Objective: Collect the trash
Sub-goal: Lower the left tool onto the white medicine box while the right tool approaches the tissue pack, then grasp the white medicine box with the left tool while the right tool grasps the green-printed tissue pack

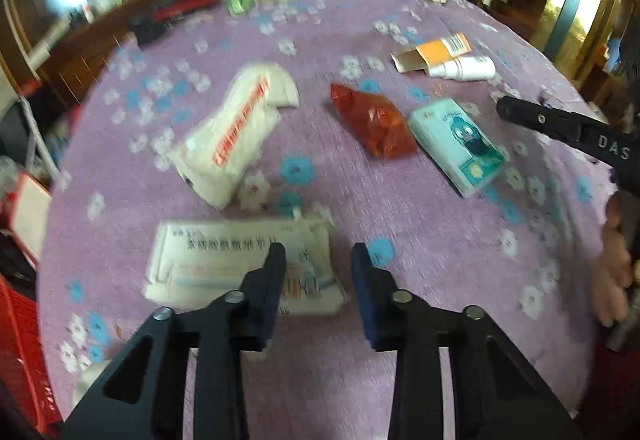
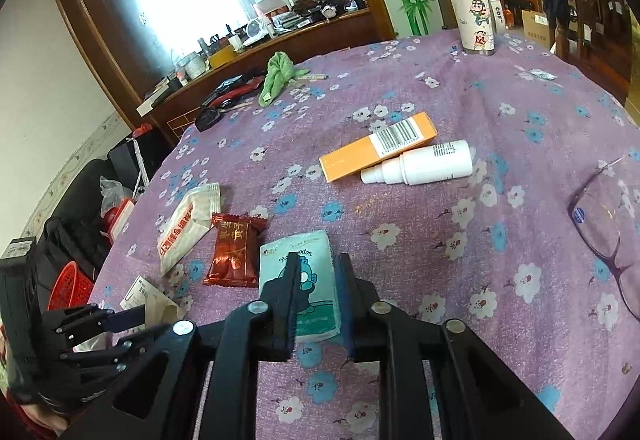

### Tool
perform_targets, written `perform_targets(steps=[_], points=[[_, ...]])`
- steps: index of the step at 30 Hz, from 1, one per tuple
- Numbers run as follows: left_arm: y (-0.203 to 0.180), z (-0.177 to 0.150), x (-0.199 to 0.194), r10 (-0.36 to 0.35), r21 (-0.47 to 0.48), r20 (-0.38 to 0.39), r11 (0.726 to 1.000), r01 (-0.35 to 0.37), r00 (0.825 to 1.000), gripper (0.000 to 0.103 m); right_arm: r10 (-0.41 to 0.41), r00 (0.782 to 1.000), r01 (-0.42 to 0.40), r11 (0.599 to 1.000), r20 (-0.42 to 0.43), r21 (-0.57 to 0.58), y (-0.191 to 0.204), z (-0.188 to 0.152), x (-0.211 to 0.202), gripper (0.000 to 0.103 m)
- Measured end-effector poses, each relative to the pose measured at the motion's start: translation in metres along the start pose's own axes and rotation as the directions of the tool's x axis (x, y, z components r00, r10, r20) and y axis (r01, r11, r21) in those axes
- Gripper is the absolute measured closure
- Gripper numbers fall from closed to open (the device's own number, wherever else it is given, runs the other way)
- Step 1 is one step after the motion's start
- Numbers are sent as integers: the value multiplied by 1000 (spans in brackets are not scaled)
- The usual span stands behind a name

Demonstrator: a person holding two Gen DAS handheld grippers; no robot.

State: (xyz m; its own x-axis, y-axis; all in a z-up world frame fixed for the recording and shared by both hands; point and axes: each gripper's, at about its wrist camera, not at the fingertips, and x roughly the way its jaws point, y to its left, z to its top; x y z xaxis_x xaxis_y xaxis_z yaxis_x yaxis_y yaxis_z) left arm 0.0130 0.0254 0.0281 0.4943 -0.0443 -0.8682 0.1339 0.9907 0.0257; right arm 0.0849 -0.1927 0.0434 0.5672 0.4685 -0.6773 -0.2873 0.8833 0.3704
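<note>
A: The round table under the purple flowered cloth [image 2: 460, 88] carries everything. Why is the litter bunched at the near side?

B: My guess is that it sits within reach of both tools. The flat white printed packet [image 1: 224, 260] lies beneath the left gripper [image 1: 318, 260]; its jaws stand apart, the left finger over the packet, nothing clamped.

A: And the right gripper [image 2: 318, 276]?

B: It hovers over the pale teal tissue pack [image 2: 300, 264]. The pack shows between the fingers, but I cannot tell if they pinch it. The small red foil sweet wrapper [image 2: 234, 254] lies just beside, untouched.
</note>
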Motion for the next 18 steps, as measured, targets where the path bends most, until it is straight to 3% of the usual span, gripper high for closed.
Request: perform_targets(steps=[2,4,7,18], points=[[0,-1,-1,3,-13,21,1000,-3,1000,93,-2,1000,2,1000,-13,-18,4,-2,3,51],[4,-3,-2,13,-37,36,999,-12,999,97,-17,1000,16,998,-21,-56,12,-4,6,41],[10,-8,-5,33,-65,67,998,-28,997,98,-46,999,43,993,-27,-113,24,-9,10,36],[9,-20,-34,69,-98,201,994,-50,977,98,-143,988,125,964,-64,-234,42,-22,31,35]])
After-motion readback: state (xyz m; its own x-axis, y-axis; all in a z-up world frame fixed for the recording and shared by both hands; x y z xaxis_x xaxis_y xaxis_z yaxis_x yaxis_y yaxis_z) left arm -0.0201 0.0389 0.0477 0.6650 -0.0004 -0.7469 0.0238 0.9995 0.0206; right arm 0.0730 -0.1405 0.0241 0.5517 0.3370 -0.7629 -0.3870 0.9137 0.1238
